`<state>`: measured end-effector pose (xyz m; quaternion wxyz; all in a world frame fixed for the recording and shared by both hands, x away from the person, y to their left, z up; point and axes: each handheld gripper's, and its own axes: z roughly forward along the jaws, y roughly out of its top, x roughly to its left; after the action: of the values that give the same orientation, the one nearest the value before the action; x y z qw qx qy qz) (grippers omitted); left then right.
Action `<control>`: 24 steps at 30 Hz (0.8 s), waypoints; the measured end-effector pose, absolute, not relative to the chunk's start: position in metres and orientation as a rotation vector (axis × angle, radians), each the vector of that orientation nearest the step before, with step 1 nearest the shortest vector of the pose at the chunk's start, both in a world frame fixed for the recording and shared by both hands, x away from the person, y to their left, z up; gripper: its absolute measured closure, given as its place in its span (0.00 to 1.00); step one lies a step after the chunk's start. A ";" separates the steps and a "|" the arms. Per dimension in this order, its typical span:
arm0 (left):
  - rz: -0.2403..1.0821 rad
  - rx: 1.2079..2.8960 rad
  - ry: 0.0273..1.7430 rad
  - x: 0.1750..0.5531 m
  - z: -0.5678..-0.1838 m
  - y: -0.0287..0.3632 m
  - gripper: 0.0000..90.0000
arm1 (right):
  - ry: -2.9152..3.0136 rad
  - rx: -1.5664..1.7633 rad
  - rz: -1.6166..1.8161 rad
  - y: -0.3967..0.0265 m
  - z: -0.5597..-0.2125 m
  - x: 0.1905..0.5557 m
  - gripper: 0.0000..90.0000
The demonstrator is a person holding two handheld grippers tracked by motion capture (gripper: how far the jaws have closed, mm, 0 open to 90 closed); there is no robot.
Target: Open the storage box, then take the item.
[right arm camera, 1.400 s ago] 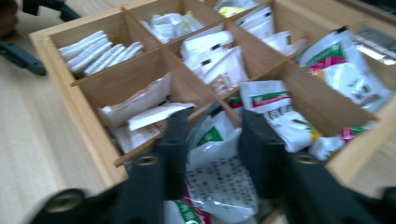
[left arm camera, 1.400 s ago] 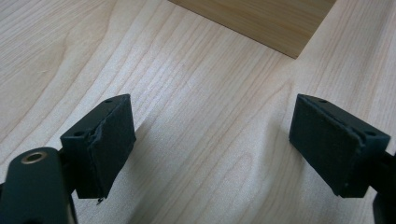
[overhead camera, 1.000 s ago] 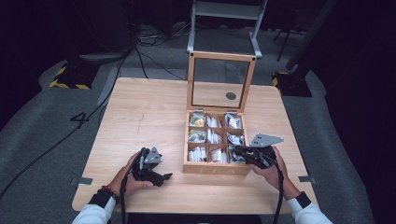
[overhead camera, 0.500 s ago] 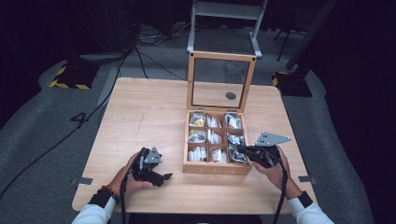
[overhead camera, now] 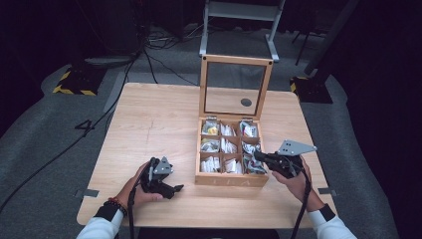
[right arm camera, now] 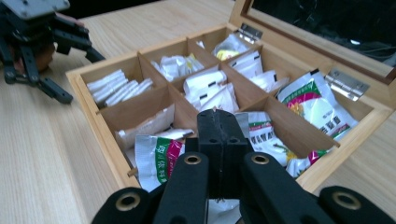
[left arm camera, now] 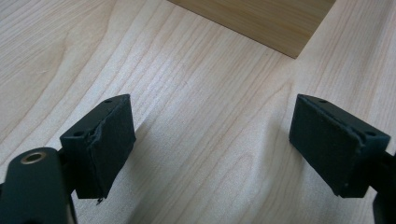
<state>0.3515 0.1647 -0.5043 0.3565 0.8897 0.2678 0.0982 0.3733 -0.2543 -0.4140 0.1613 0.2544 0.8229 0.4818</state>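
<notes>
Over the box's (overhead camera: 231,180) near-right compartment we hold the right gripper (right arm camera: 222,122), jaws pressed together, apparently pinching a green-printed sachet (right arm camera: 156,157) just beneath. Our left gripper (overhead camera: 175,188), jaws apart, rests on the worktop (overhead camera: 149,124), farther away.

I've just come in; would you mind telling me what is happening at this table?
A person is working with two handheld grippers at an open wooden box of sachets. The right gripper, jaws shut, is over the box's near right compartment, above a packet with green and red print; whether it grips anything is unclear. The left gripper sits open on the table, holding nothing.
</notes>
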 end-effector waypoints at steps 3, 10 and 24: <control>0.253 2.297 0.688 0.352 -0.504 0.165 0.16 | 2.340 0.712 1.389 -0.255 -0.411 0.373 1.00; 0.256 2.295 0.693 0.352 -0.504 0.165 0.16 | 2.319 0.691 1.418 -0.257 -0.404 0.372 1.00; 0.260 2.296 0.698 0.351 -0.504 0.165 0.16 | 2.258 0.672 1.476 -0.263 -0.392 0.368 1.00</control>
<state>0.3512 0.1650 -0.5043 0.3561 0.8889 0.2702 0.1006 0.3680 -0.2625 -0.3915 0.1800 0.2376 0.7990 0.5222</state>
